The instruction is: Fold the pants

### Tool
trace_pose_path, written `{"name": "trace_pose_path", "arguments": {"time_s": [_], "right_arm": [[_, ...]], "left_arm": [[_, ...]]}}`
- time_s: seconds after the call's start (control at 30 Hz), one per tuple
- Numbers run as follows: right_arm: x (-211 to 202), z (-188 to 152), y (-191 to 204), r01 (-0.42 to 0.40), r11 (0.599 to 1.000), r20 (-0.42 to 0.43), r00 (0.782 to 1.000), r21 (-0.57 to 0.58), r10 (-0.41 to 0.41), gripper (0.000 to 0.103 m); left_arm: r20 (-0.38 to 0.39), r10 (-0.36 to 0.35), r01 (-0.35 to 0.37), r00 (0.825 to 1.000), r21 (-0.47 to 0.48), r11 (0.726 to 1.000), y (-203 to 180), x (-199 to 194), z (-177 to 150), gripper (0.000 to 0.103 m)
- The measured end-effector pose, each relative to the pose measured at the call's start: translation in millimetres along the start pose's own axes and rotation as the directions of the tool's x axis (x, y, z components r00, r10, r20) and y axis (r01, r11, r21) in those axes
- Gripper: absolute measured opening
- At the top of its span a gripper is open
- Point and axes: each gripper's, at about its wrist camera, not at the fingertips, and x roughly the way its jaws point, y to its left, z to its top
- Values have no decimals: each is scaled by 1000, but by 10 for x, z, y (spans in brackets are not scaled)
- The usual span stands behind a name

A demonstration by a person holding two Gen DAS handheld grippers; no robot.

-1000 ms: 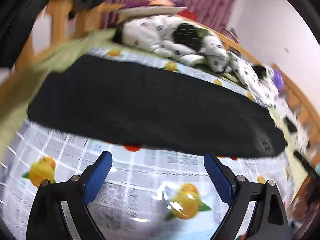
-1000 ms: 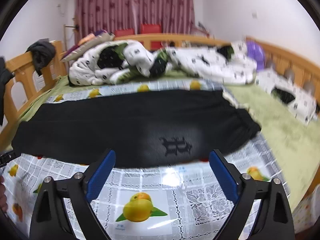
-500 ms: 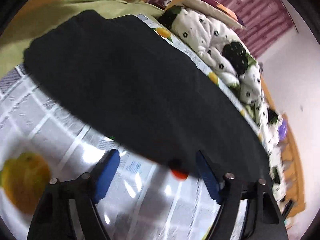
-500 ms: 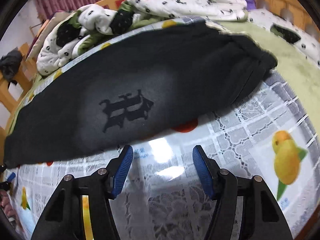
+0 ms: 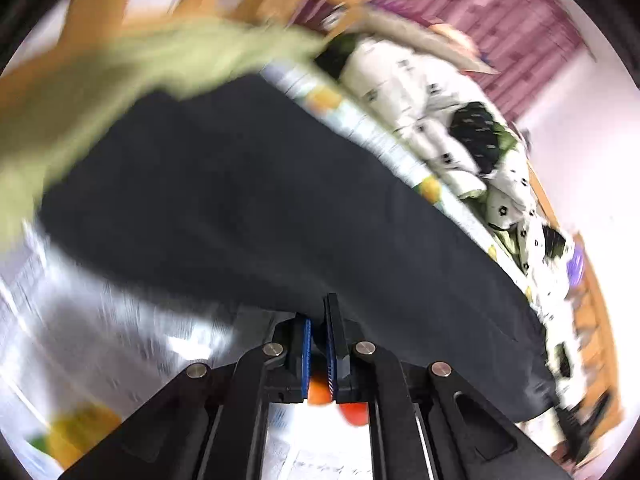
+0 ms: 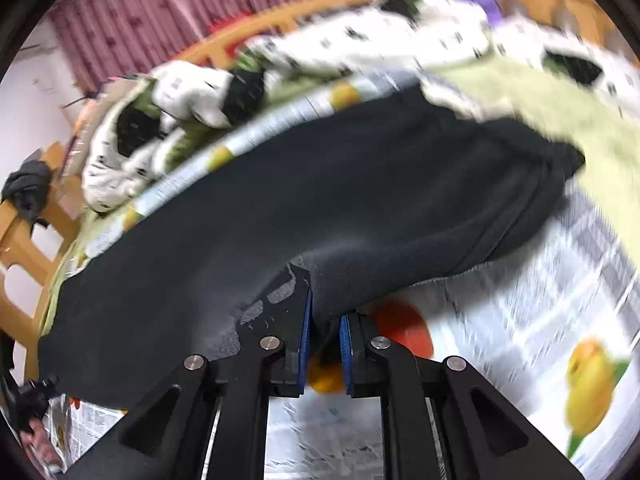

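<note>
Black pants (image 5: 256, 200) lie lengthwise across a fruit-print cloth (image 5: 120, 328) on the bed; they also fill the right wrist view (image 6: 340, 192). My left gripper (image 5: 319, 320) is shut on the near edge of the pants. My right gripper (image 6: 325, 312) is shut on the near edge too, by the printed emblem, and the fabric bunches up between its blue pads (image 6: 306, 320). Both views are motion-blurred.
A white spotted duvet (image 6: 192, 96) is heaped along the far side of the bed, before a wooden bed rail (image 6: 24, 240). Green sheet (image 6: 560, 92) lies past the pants' right end. Maroon curtains (image 5: 500, 12) hang behind.
Both grippers have dropped to the near edge of the pants and gone from wide open to shut on the fabric, which now lifts slightly at each grip.
</note>
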Motion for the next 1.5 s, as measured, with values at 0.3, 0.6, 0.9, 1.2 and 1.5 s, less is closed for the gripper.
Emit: {"name": "trace_pose_path", "arguments": {"time_s": [0.3, 0.6, 0.9, 1.2, 1.5], "right_arm": [[164, 853, 508, -23, 991, 74, 997, -135, 33, 11], [1103, 1398, 782, 45, 984, 90, 996, -174, -29, 15], [1085, 1210, 838, 86, 968, 97, 993, -235, -64, 50], [430, 403, 244, 104, 971, 9, 994, -215, -105, 66], [481, 51, -351, 47, 996, -118, 991, -71, -55, 66]], "left_arm": [[179, 34, -62, 983, 155, 986, -731, 261, 842, 7], [144, 192, -222, 971, 232, 947, -1033, 1341, 1125, 10], [125, 165, -193, 978, 269, 944, -1213, 1144, 969, 63], [-33, 140, -136, 990, 102, 985, -743, 538, 56, 69], [-60, 59, -60, 996, -21, 998, -360, 640, -215, 68]]}}
